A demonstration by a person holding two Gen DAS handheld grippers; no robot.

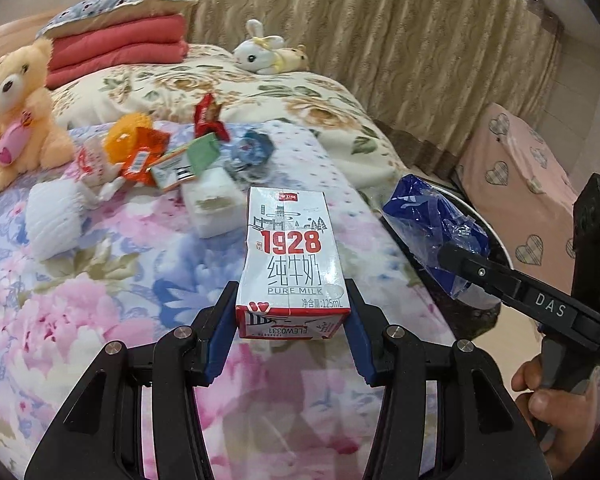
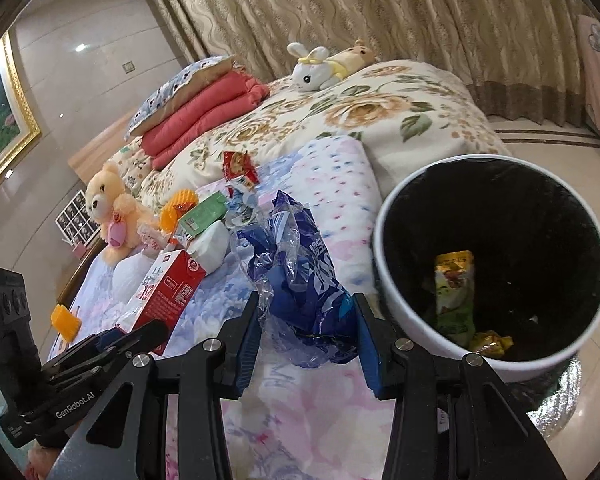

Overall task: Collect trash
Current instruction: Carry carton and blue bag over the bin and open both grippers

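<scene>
My left gripper [image 1: 292, 304] is shut on a white and red "1928" milk carton [image 1: 290, 256] and holds it above the floral bedspread. The carton also shows in the right wrist view [image 2: 168, 284]. My right gripper [image 2: 308, 320] is shut on a crumpled blue plastic wrapper [image 2: 300, 276], held over the bed edge just left of the white trash bin [image 2: 404, 320]. The wrapper also shows in the left wrist view [image 1: 432, 220]. The bin holds a green-yellow packet [image 2: 454, 292] and other scraps. A pile of trash [image 1: 168, 156] lies further back on the bed.
A yellow teddy bear [image 1: 16, 108] sits at the left of the pile. A white rabbit toy [image 1: 260, 50] lies on the far bedding. Folded red blankets [image 1: 116, 50] and a pillow are stacked behind. A pink heart-patterned cover [image 1: 524, 184] stands right, beyond the bin.
</scene>
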